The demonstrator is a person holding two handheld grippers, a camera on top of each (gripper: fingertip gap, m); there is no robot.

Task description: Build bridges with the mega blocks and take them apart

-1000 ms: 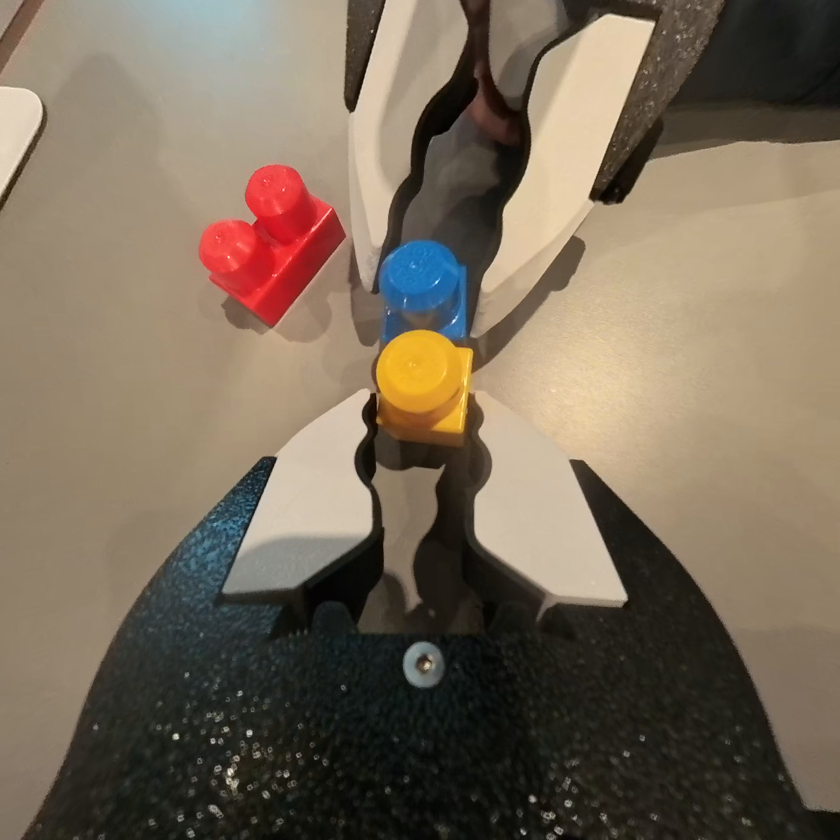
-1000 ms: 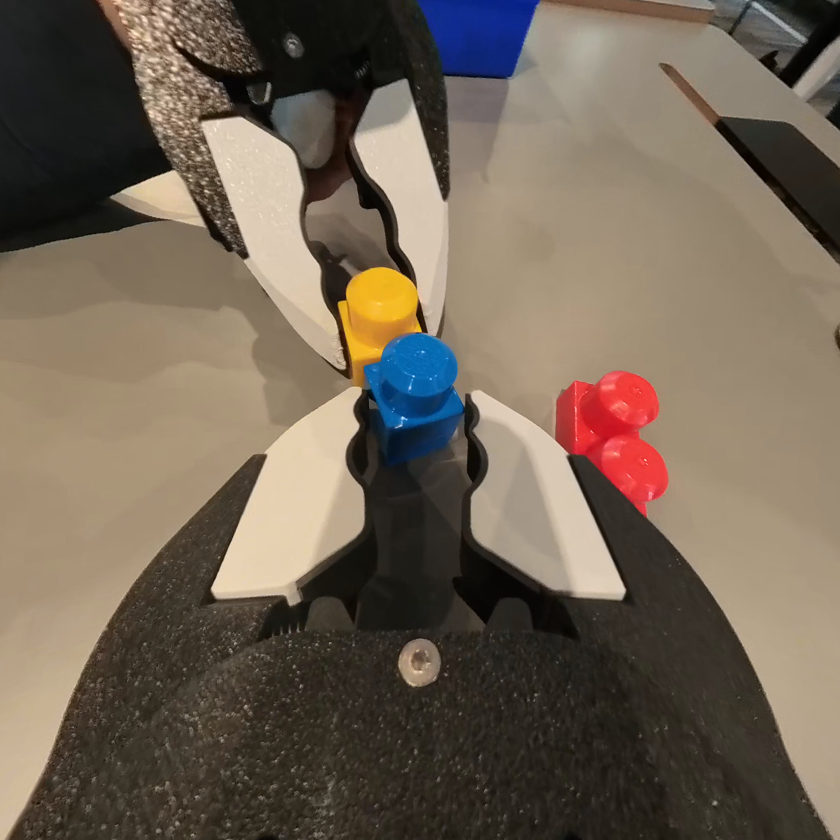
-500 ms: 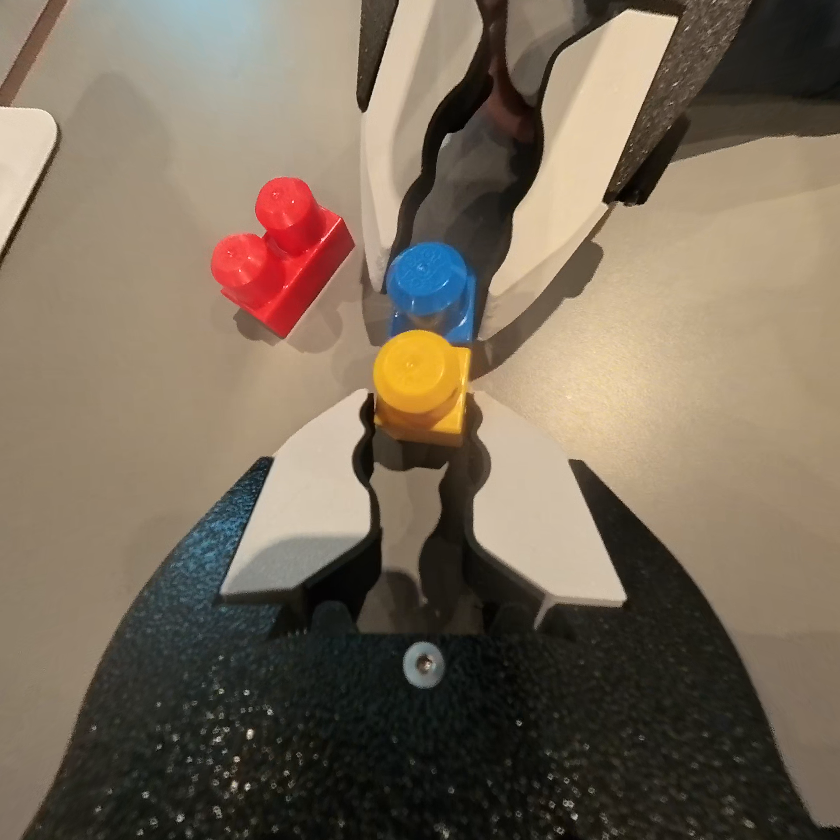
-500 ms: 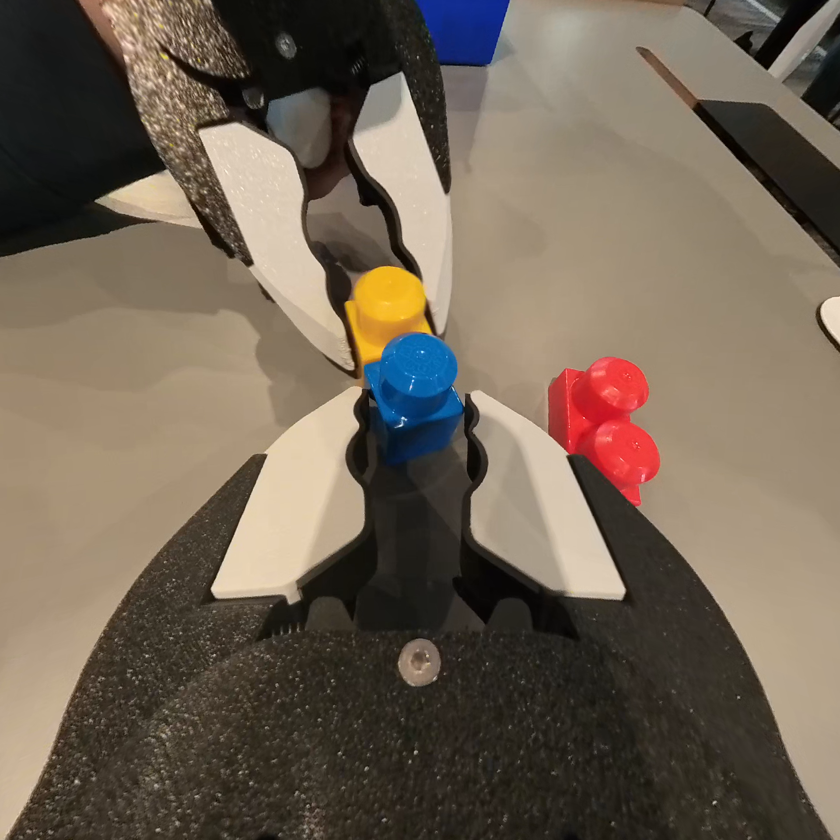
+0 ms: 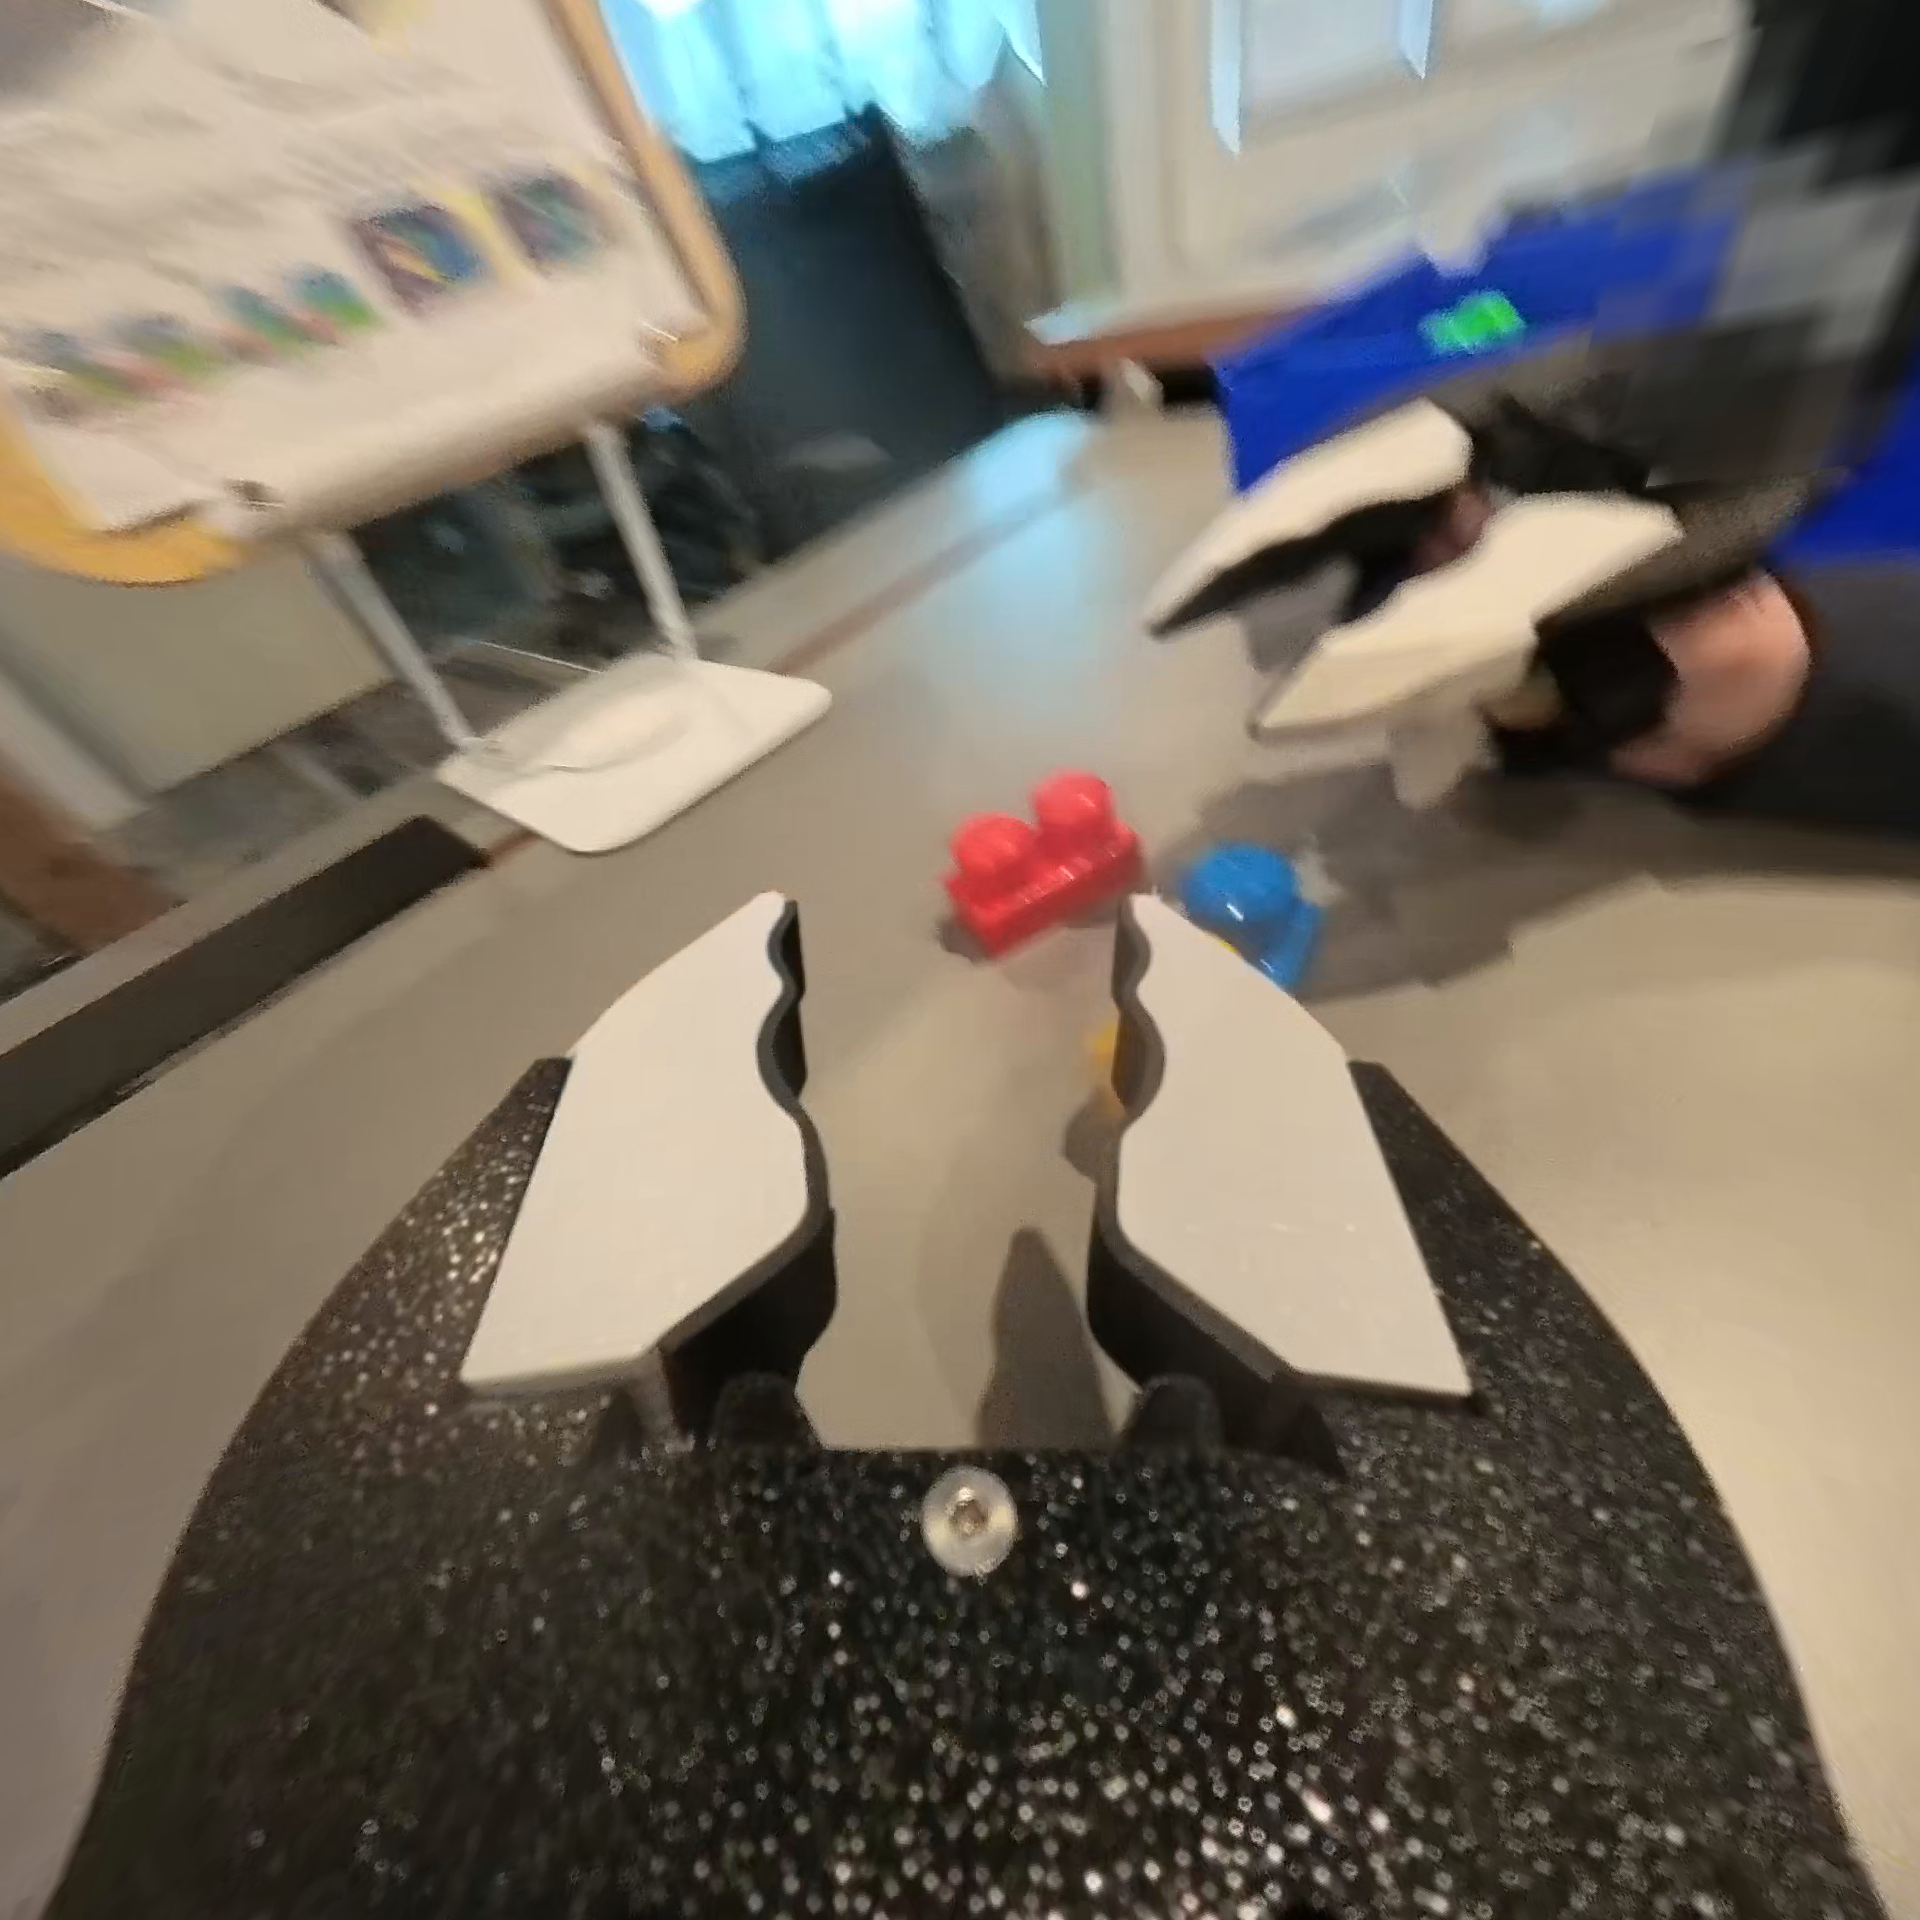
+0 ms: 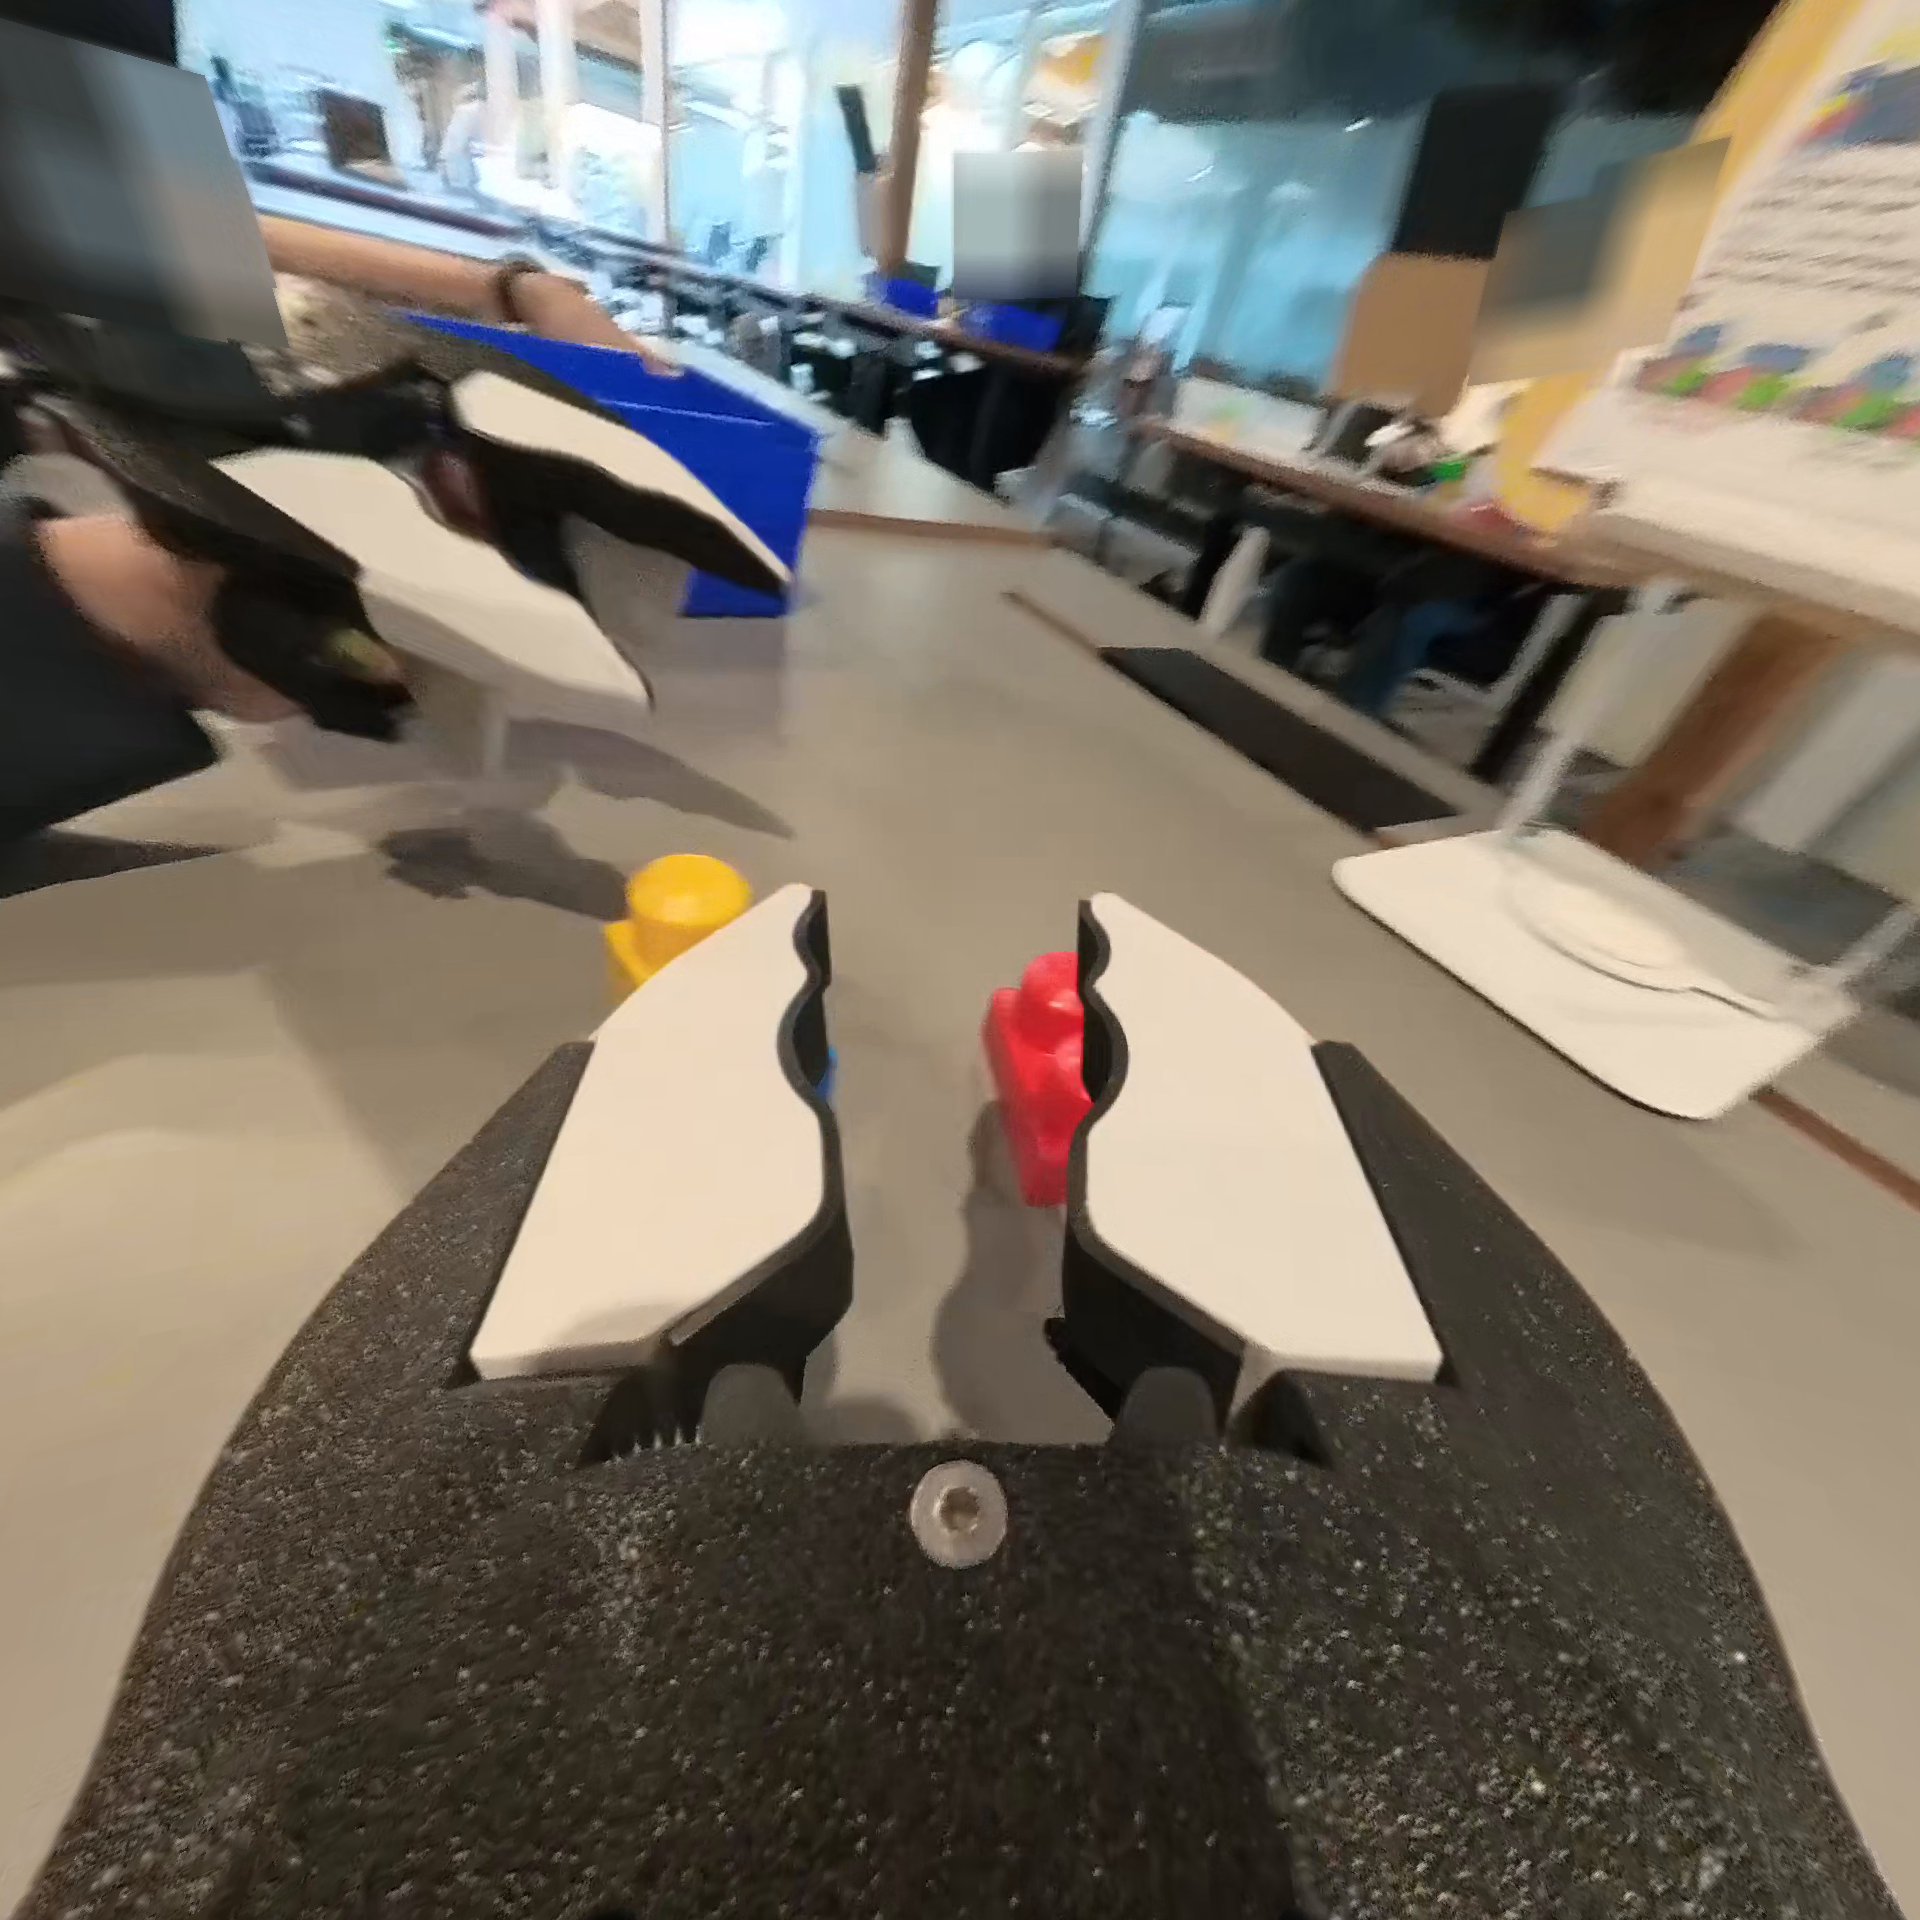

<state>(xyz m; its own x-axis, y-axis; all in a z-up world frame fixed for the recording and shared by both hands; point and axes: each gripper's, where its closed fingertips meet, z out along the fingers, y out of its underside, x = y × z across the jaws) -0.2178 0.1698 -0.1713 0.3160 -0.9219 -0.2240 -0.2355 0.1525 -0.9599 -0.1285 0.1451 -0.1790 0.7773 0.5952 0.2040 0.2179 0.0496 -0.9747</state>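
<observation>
Three blocks, red (image 5: 1042,875), blue (image 5: 1250,912), yellow (image 6: 677,921), loose on the table (image 5: 1558,1091) beneath both spread, bare tongs (image 5: 956,925) (image 6: 952,914).

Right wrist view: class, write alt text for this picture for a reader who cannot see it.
The right gripper hangs open and empty above a grey table, with a red two-stud block and a yellow one-stud block standing on it beyond the fingers. The left gripper, also open, hovers at upper left before a blue bin.
</observation>
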